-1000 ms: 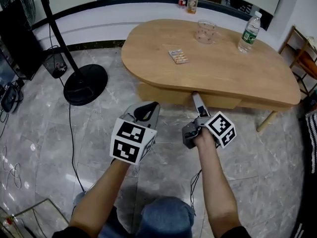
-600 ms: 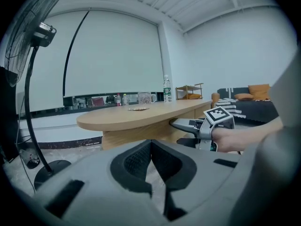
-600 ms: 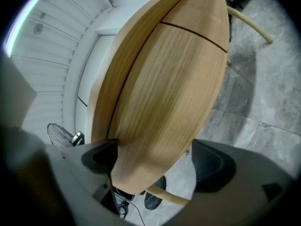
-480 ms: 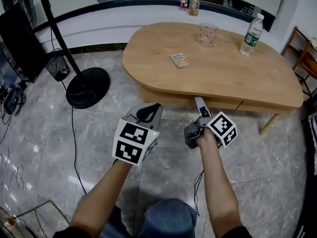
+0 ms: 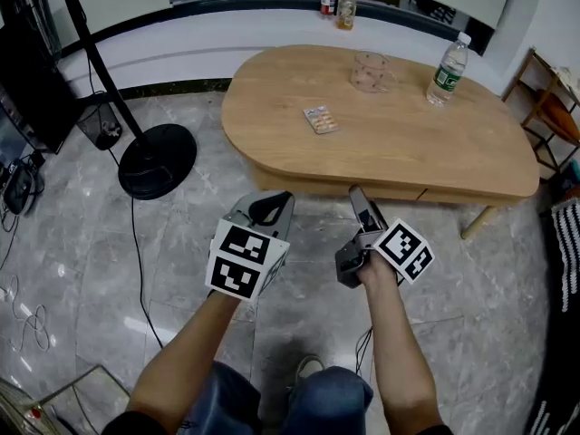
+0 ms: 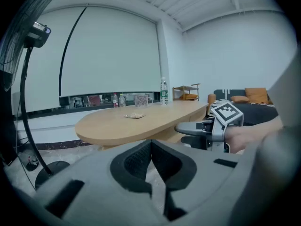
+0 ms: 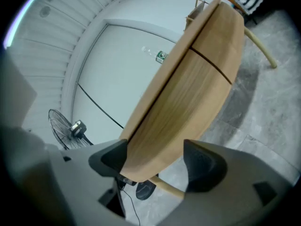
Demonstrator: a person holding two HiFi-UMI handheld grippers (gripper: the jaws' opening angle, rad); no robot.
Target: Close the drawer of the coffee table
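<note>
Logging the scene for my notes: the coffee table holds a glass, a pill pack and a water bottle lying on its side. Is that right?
Not quite. The water bottle stands upright, as the head view shows. The glass and pill pack are on the coffee table as said.

Beyond the left hand-held gripper (image 6: 151, 147), a pale wooden surface (image 5: 408, 143) looks smooth and matt. The gripper is matt grey plastic with black ribbed pads (image 6: 134, 161). Beneath it, the floor (image 5: 181, 243) is glossy grey marble-look tile. Farther off stands a clear plastic bottle (image 5: 447, 71).
</note>
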